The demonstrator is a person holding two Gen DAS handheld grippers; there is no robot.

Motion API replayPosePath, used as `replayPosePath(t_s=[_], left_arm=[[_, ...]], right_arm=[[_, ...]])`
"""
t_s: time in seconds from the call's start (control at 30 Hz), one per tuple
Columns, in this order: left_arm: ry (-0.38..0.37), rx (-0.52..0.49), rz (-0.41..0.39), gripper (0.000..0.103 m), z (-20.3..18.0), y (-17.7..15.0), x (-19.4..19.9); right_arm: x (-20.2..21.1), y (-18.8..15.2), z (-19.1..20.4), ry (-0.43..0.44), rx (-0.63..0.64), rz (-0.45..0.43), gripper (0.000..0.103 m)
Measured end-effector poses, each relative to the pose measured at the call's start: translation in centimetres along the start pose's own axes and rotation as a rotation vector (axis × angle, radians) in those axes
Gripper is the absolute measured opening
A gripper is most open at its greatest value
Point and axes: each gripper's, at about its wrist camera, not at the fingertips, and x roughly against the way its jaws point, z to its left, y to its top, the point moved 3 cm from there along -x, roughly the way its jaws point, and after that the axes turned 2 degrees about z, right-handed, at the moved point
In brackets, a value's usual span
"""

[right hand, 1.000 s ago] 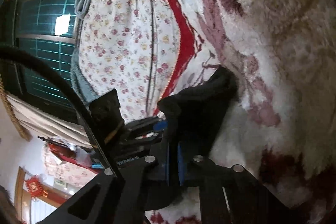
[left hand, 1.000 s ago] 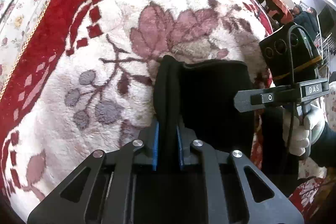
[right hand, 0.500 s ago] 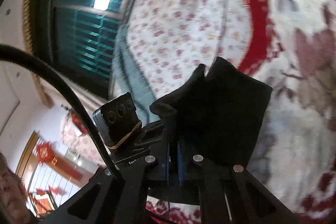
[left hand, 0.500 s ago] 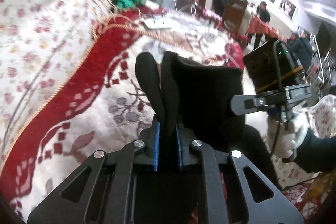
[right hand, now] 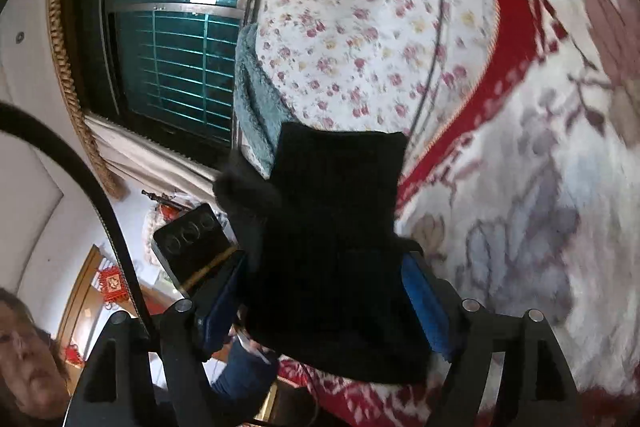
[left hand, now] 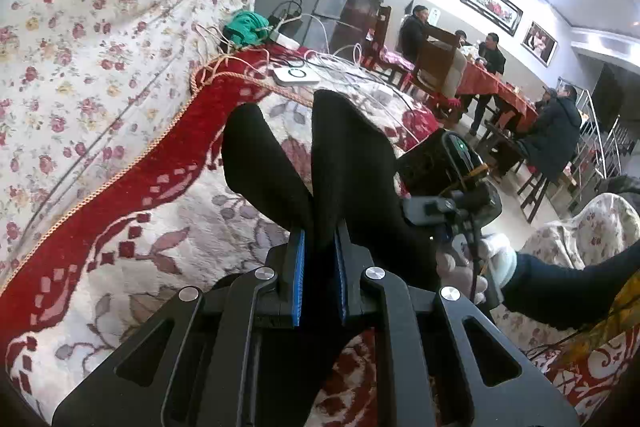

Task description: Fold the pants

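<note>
The black pants hang lifted above a red and white plush blanket. My left gripper is shut on a folded edge of them, blue pads pressing the cloth, and two flaps stand up past the fingertips. In the right wrist view the pants fill the gap of my right gripper, whose jaws are opening wide. Its blue pads stand at either side and do not pinch the cloth. A gloved hand holds the right gripper's body just right of the pants.
A floral sheet covers the bed beside the blanket. At its far end lie a white device, cables and a green cloth. People sit at a red-clothed table behind. A barred window and a grey-blue blanket show in the right wrist view.
Both grippers rose and tilted up, lifting the pants off the blanket. The right jaws went from shut on the cloth to wide apart. The left grip is unchanged.
</note>
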Motion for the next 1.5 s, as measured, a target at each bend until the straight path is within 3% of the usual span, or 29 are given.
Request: replayPosePath(t_s=[0.1,0.23,0.4,0.47,0.67,0.83,0.87,0.93,1.0,1.07,1.13,1.3,1.5], left_arm=[[-0.004,-0.004,0.010,0.012,-0.4,0.2,-0.3],[-0.021,0.012,0.034,0.012,-0.1,0.5,-0.6],[-0.040,-0.019,0.063,0.012,-0.6,1.3,-1.2],[-0.032,-0.014,0.067,0.012,-0.4,1.8,-1.6],[-0.048,0.038,0.075,0.012,1.0,3.1,-3.4],[-0.028,-0.014,0.125,0.012,0.0,3.6,-5.6],[-0.022,-0.010,0.126,0.012,0.2,3.8,-5.9],[-0.015,0.003,0.118,0.012,0.7,4.2,-6.2],[-0.005,0.016,0.113,0.012,1.4,4.5,-6.3],[0.005,0.028,0.113,0.012,1.9,4.6,-6.3],[-0.004,0.033,0.103,0.012,1.9,4.5,-5.8],[-0.017,0.011,0.053,0.012,1.2,3.7,-3.1],[-0.086,0.074,-0.028,0.012,2.5,0.6,2.4]], right_arm=[[-0.7,-0.2,-0.1,0.066,0.086,0.044,0.085],[-1.0,0.0,-2.2,0.157,0.008,0.030,0.086],[-1.1,1.2,-0.9,0.185,0.105,0.042,0.085],[-0.5,2.2,-0.3,0.250,0.111,0.014,0.084],[3.7,1.9,0.8,0.326,0.166,-0.087,0.084],[4.4,1.7,0.7,0.207,0.211,-0.107,0.083],[4.3,1.7,0.8,0.167,0.228,-0.112,0.078],[4.1,1.9,0.7,0.069,0.247,-0.119,0.036],[4.6,2.1,0.2,0.000,0.232,-0.169,0.021],[5.4,2.4,0.2,0.009,0.194,-0.220,0.017],[5.4,2.4,1.0,0.017,0.205,-0.213,0.016],[2.8,2.1,4.3,0.004,0.287,-0.118,0.015],[-1.5,0.0,8.6,0.052,0.376,0.030,0.015]])
